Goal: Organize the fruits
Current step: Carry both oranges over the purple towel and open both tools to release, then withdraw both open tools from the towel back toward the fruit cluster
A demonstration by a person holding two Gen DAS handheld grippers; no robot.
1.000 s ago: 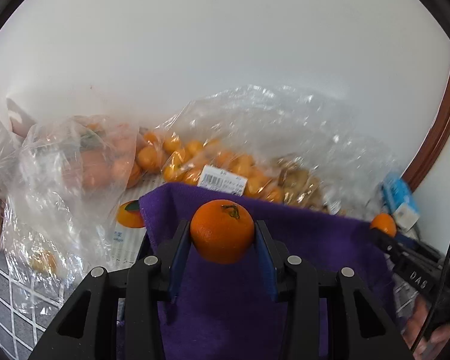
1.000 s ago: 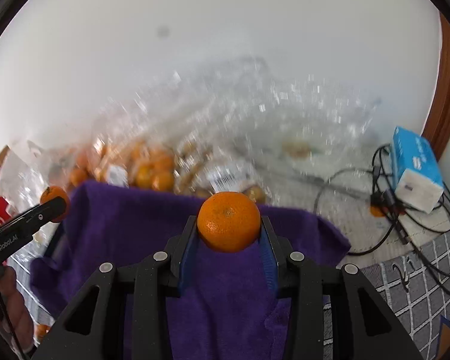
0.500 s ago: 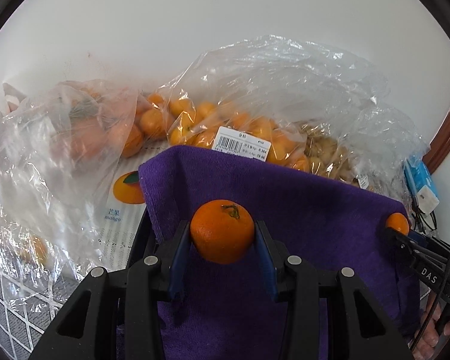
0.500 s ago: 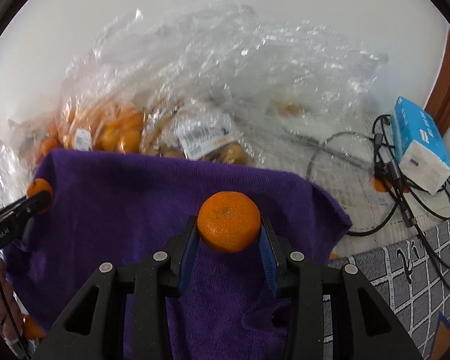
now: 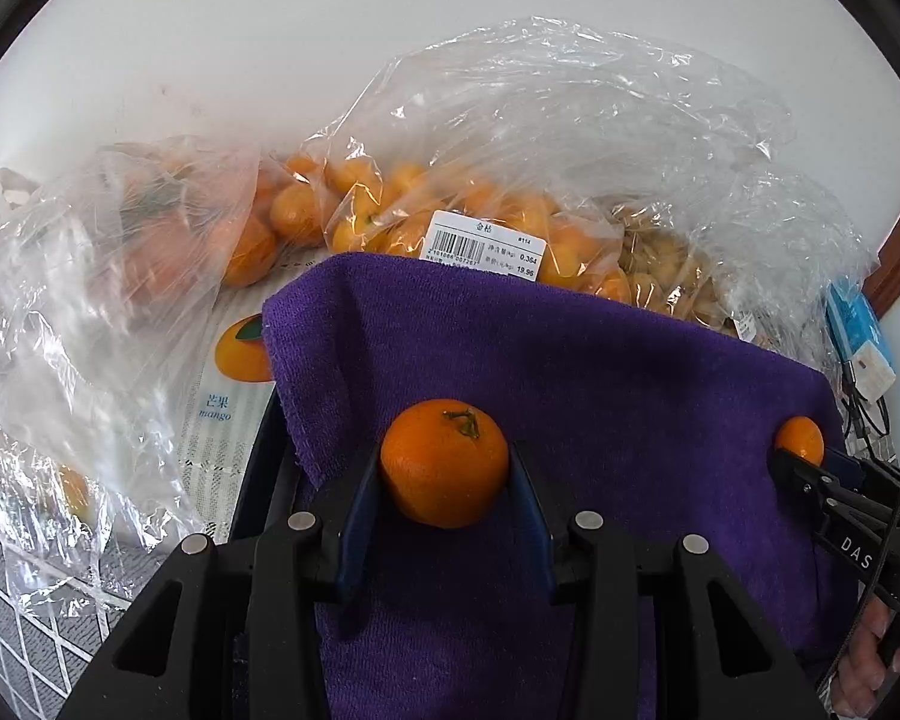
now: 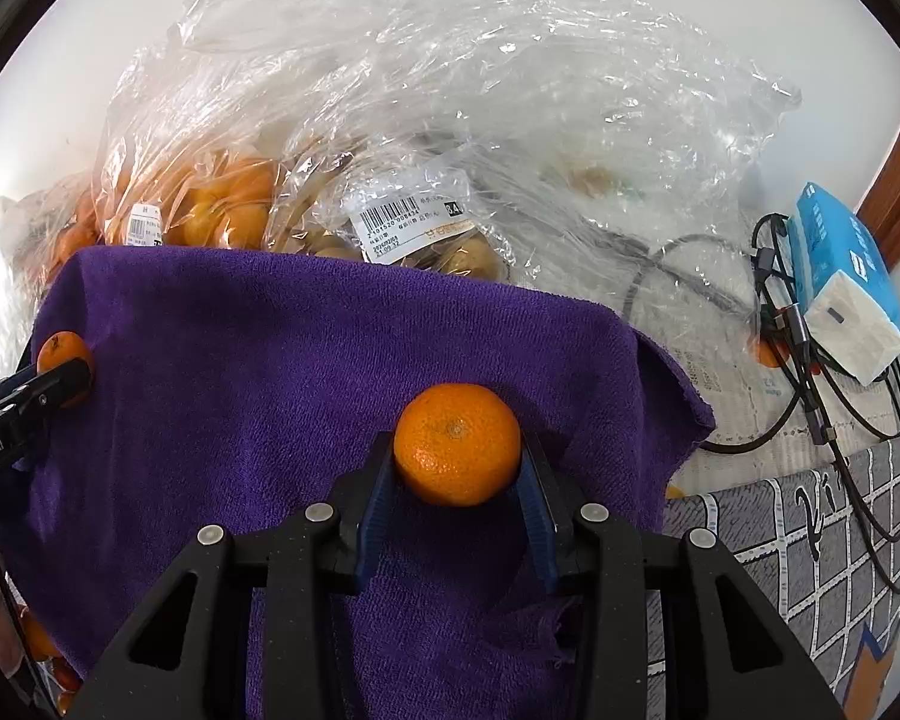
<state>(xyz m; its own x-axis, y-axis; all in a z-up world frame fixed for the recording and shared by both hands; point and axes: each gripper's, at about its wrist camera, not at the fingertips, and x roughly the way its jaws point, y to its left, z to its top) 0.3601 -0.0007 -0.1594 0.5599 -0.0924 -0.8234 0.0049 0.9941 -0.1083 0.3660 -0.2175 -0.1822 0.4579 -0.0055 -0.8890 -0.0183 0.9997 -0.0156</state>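
Your left gripper (image 5: 444, 468) pinches a stemmed tangerine (image 5: 444, 462); your right gripper (image 6: 457, 450) pinches another tangerine (image 6: 457, 444), both over the purple towel (image 5: 570, 372).

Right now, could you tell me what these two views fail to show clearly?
- Left wrist view: whatever lies under the purple towel is covered by it.
- Left wrist view: fruit in the left plastic bag is blurred by crinkled film.
- Right wrist view: the tissue pack print is too small to read.
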